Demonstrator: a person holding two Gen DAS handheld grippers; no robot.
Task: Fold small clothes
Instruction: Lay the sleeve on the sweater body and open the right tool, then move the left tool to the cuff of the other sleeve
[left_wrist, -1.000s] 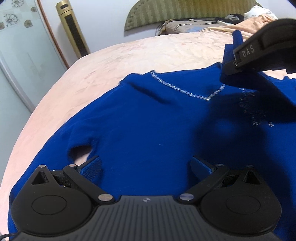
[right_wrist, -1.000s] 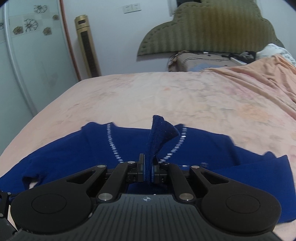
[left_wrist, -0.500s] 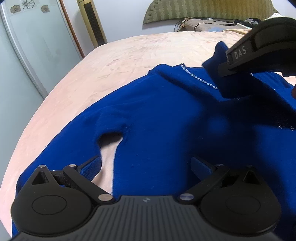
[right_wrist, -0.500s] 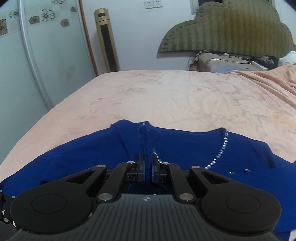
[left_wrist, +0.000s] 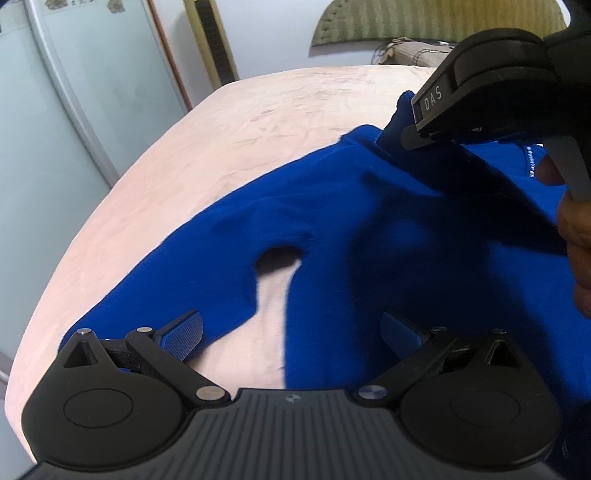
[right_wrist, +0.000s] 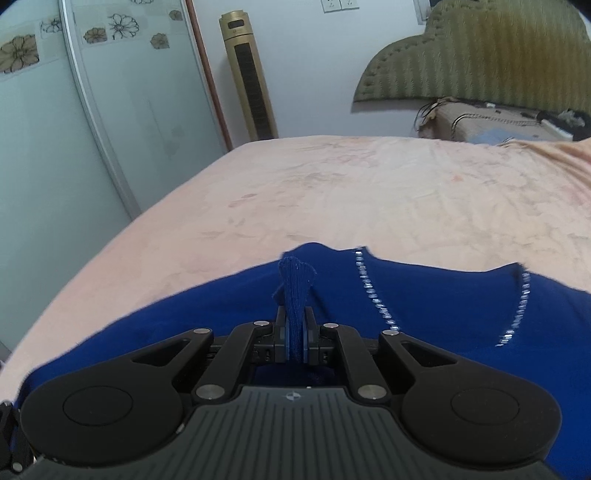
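garment: blue sweater (left_wrist: 369, 236), lying mostly spread on the pink bed (left_wrist: 258, 122); body flat, neckline with the rhinestone trim (right_wrist: 373, 291) facing up
right claw (right_wrist: 294, 338): closed tight on a pinch of the sweater's ribbed edge, looks like a cuff or sleeve end; fabric stands up between the pads, lifted clear of the body
right claw, other view: seen from the left wrist camera it sits over the upper part of the sweater, with a strip of blue cloth trailing from it
left claw (left_wrist: 291, 332): open wide, nothing between the pads; hovers over the near edge where the sleeve meets the body, bare bed showing in the armpit gap (left_wrist: 277, 258)
done: sweater laid out face up; one end picked up, so the first fold looks started
left: that fold not yet set down; can't see any finished crease; other sleeve and the body fold all pending, as far as I can judge
progress: early, maybe first of several folds
unknown: far right side of sweater out of view, can't tell how it lies
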